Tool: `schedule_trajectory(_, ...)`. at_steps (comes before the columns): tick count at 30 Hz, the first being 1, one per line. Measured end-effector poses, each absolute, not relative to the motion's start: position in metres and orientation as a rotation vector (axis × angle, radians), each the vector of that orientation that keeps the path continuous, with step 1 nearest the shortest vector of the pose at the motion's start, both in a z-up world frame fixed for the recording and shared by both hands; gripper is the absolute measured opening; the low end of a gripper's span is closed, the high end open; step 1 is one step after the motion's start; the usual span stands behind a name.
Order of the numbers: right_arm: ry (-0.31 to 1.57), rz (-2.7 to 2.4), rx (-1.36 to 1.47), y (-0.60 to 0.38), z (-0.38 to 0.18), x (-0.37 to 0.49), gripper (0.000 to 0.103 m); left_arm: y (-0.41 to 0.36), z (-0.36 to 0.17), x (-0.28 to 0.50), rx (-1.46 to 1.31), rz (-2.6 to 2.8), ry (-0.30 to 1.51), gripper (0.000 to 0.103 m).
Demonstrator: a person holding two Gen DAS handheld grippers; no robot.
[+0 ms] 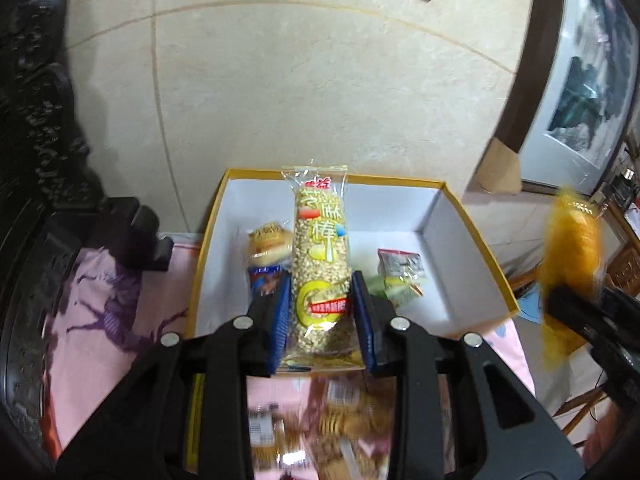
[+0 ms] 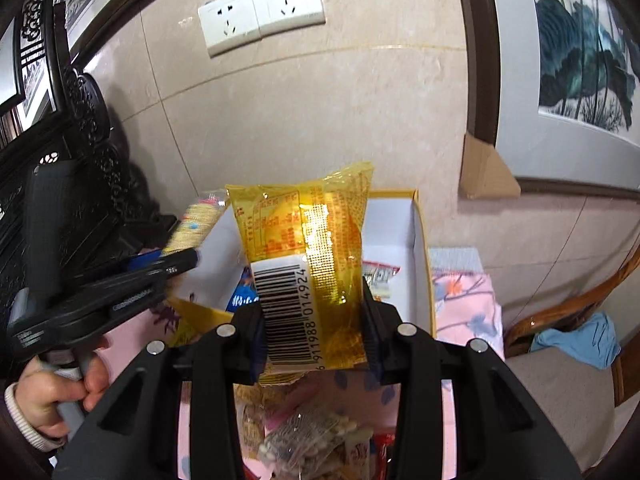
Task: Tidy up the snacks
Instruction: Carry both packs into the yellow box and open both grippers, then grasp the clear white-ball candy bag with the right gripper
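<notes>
My left gripper (image 1: 320, 300) is shut on a long clear pack of puffed sesame stick (image 1: 318, 264), held over the front of a white box with a yellow rim (image 1: 472, 236). Several small snack packs (image 1: 400, 272) lie in the box. My right gripper (image 2: 312, 300) is shut on a yellow packet with a barcode (image 2: 308, 256), held above the box's near edge (image 2: 420, 248). The right gripper and its yellow packet (image 1: 572, 264) show at the right of the left wrist view. The left gripper (image 2: 176, 264) shows at the left of the right wrist view.
Loose snack packs (image 2: 312, 436) lie on the pink floral cloth (image 2: 468, 304) below the grippers. Dark carved furniture (image 1: 36, 160) stands at the left. A tiled wall with sockets (image 2: 260, 8) is behind. A wooden chair (image 2: 568, 364) stands at the right.
</notes>
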State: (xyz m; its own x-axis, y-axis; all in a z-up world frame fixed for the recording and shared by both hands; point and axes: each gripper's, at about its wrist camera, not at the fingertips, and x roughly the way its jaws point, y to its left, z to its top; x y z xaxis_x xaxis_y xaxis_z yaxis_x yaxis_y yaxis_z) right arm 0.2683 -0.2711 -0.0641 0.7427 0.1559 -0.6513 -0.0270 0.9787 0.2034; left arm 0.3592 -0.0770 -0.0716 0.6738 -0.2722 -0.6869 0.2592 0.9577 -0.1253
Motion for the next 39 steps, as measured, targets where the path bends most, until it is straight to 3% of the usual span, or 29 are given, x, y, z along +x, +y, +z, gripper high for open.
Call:
schedule_trajectory(1, 0.725, 0.1, 0.182, -0.272, -0.063, 0.27, 0.039, -0.08, -0.074, 0.369, -0.019, -0.293, 0.791, 0.035)
schedule_trajectory(2, 0.724, 0.098, 0.18, -0.271, -0.063, 0.27, 0.039, -0.082, -0.076, 0.376, -0.018, -0.273, 0.802, 0.058)
schedule_trajectory(3, 0.725, 0.097, 0.177, -0.272, -0.063, 0.272, 0.039, -0.082, -0.075, 0.381, -0.02, -0.241, 0.8, 0.068)
schedule_trajectory(4, 0.725, 0.096, 0.175, -0.271, -0.064, 0.273, 0.039, -0.081, -0.072, 0.383, -0.035, -0.22, 0.77, 0.071)
schedule_trajectory(13, 0.736, 0.101, 0.176, -0.268, -0.074, 0.301, 0.039, -0.077, -0.072, 0.387, -0.035, -0.234, 0.772, 0.072)
schedule_trajectory(17, 0.772, 0.102, 0.178, -0.266, -0.082, 0.33, 0.044, -0.071, -0.072, 0.381, -0.028, -0.207, 0.782, 0.085)
schedule_trajectory(25, 0.776, 0.086, 0.196, -0.272, -0.073, 0.331, 0.047, -0.052, -0.059, 0.364, -0.067, -0.195, 0.756, 0.087)
schedule_trajectory(28, 0.808, 0.1, 0.242, -0.278, -0.076, 0.313, 0.052, -0.048, -0.057, 0.347, -0.055, -0.182, 0.74, 0.088)
schedule_trajectory(31, 0.85, 0.106, 0.293, -0.28, -0.089, 0.291, 0.06, -0.045, -0.062, 0.322, -0.037, -0.163, 0.729, 0.092)
schedule_trajectory(39, 1.085, 0.122, 0.37, -0.259, -0.169, 0.229, 0.06, -0.032, -0.097, 0.259, 0.01, -0.186, 0.822, 0.092)
